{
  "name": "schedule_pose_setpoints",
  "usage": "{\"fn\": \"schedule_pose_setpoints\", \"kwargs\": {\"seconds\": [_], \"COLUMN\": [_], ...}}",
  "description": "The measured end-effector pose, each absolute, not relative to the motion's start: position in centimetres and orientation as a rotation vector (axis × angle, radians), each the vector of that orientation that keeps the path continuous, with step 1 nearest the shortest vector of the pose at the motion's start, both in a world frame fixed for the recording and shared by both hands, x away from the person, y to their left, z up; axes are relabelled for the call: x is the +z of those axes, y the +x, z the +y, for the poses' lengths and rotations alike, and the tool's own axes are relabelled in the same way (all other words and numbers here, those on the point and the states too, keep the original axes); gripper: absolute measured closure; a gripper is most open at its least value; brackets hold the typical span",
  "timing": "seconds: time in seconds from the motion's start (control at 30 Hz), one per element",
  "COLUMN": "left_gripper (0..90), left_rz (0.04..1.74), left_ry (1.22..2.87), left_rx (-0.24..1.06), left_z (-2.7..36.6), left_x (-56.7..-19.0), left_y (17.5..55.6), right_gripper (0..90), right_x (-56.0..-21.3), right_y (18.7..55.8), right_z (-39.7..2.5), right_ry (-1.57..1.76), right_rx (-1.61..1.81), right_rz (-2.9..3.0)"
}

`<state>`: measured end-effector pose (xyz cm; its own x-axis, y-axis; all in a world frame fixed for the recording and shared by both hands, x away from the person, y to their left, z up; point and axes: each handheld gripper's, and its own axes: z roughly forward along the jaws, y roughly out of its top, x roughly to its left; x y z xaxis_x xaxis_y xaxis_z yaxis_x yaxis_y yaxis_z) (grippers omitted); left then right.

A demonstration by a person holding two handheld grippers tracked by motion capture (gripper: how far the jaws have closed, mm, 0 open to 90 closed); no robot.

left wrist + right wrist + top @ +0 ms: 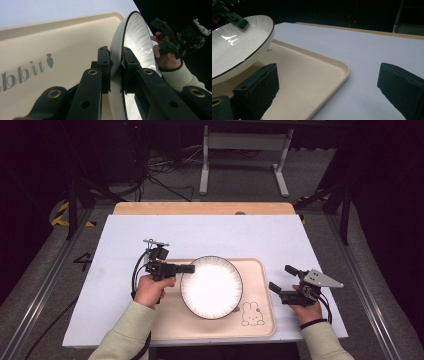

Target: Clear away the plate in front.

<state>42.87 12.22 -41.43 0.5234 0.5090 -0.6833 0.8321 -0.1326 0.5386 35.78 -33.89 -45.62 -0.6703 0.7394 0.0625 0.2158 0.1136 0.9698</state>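
Plate (211,287) front and centre from the high view: white, dark-rimmed, sitting over the cream tray (260,320) on the pale blue table (220,232). The left gripper (189,268) reaches in from the left, its jaws at the plate's left rim. The right gripper (282,280) waits just off the tray's right edge, jaws spread, holding nothing.

Over to the left gripper view: the left gripper (115,70) is clamped on the plate's (137,32) rim, one jaw either side, tray (62,42) lettering beneath.

Right gripper view now: the right gripper (328,87) is wide apart above the tray's (317,75) corner, with the plate (239,47) lifted clear of the tray at upper left.
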Motion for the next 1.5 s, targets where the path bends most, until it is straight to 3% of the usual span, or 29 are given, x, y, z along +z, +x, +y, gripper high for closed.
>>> {"fn": "schedule_pose_setpoints", "kwargs": {"seconds": [1.5], "left_gripper": [80.6], "left_rz": [1.231], "left_ry": [1.841], "left_rx": [-0.511], "left_z": [12.1], "left_x": [-44.8], "left_y": [44.1], "right_gripper": [4.0], "right_x": [-45.6], "right_y": [35.8], "right_z": [-33.9], "right_ry": [0.928], "right_rx": [1.588], "right_rz": [1.953]}}
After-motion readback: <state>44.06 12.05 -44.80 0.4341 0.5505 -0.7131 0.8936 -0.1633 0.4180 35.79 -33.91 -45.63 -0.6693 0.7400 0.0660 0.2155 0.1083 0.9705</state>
